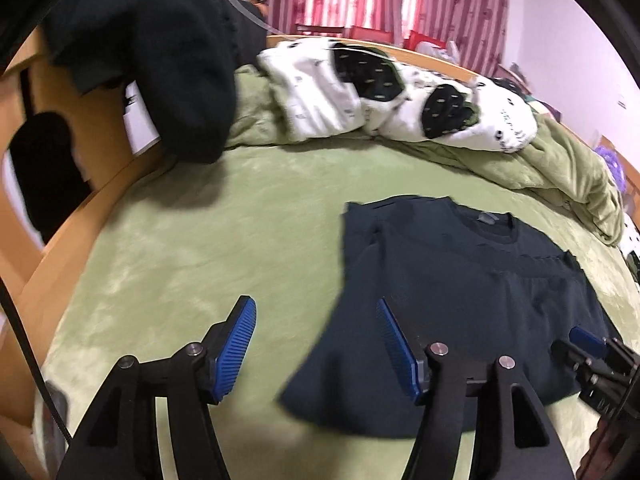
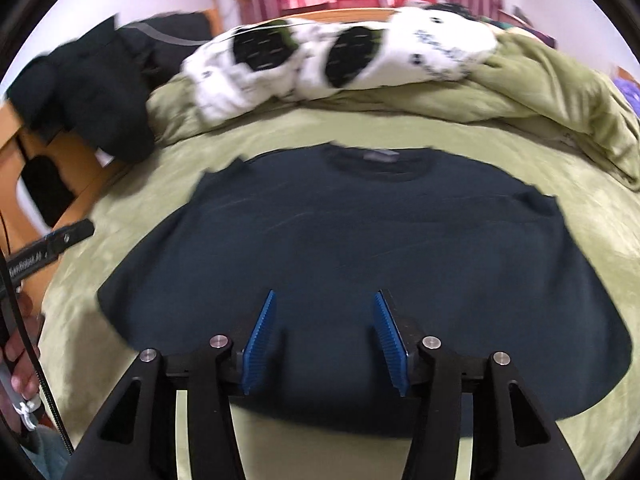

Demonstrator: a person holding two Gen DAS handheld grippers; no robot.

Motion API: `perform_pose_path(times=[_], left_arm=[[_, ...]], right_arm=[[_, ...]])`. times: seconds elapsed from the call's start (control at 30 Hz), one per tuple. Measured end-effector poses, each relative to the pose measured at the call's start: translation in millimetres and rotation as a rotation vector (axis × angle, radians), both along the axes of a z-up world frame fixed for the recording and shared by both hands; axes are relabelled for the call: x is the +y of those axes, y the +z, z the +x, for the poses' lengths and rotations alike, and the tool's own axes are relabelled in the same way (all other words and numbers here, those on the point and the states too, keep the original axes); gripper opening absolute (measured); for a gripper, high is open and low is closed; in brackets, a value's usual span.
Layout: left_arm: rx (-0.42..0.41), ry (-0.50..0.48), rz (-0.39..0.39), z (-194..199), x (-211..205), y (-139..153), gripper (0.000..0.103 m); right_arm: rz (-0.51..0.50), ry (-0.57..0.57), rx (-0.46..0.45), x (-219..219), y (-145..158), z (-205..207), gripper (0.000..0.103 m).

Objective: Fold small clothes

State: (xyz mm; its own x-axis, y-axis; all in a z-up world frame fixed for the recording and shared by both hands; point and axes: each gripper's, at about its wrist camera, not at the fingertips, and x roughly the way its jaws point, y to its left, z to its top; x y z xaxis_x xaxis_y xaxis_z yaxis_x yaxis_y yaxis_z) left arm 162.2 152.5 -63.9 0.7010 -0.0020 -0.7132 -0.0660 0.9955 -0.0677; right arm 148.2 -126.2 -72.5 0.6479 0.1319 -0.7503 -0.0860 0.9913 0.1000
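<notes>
The green blanket (image 2: 140,216) covers my work surface. The dark T-shirt (image 2: 360,248) lies flat at centre, collar at 12 o'clock, hem at 6 o'clock. My right gripper (image 2: 324,336) hovers over the hem, jaws wide apart and empty. My left gripper (image 1: 316,344) is equally wide, empty, straddling the shirt's 9 o'clock edge. Recommended: pinch both hem corners squarely, lift evenly, fold toward the collar without dragging.

Dark t-shirt (image 2: 360,248) hem hidden behind right gripper (image 2: 324,336) arms. Left gripper (image 2: 52,246) cut off at frame edge left of t-shirt, jaw state unreadable there. Print on white blanket (image 2: 320,60) beyond t-shirt too blurred to read. Dark clothes pile (image 1: 160,60) motion-blurred, cropped at top.
</notes>
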Motion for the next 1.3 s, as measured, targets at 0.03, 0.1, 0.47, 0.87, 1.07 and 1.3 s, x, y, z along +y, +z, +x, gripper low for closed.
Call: perform_pose_path(times=[0.03,0.1,0.47,0.87,1.07,1.3], left_arm=[[0.006,0.008,0.0,-4.1,8.2,-1.1,0.062],[0.015,0.03,0.005,-10.9,26.0,-3.1,0.062],[0.049,0.089,-0.066,-29.8,99.7,-18.2,0.062],[0.073,0.099,-0.137,-26.5,125.9,-38.2,0.062],[0.081,0.121,-0.162,-25.5,129.1,-38.5,0.062],[0.069,0.102,-0.134,-24.3,99.1,-24.9,0.062]], right_arm=[[-0.009,0.021,-0.003,15.5,-1.9,-4.6,0.053],[-0.012,0.058,-0.009,40.5,-5.8,-12.4,0.055],[-0.052,0.232,0.019,162.7,-51.7,-30.1,0.055],[-0.355,0.233,-0.024,232.7,-87.8,-17.6,0.058],[-0.325,0.221,-0.057,228.3,-74.6,-8.4,0.017],[-0.149,0.125,-0.115,170.1,-14.4,-8.8,0.015]])
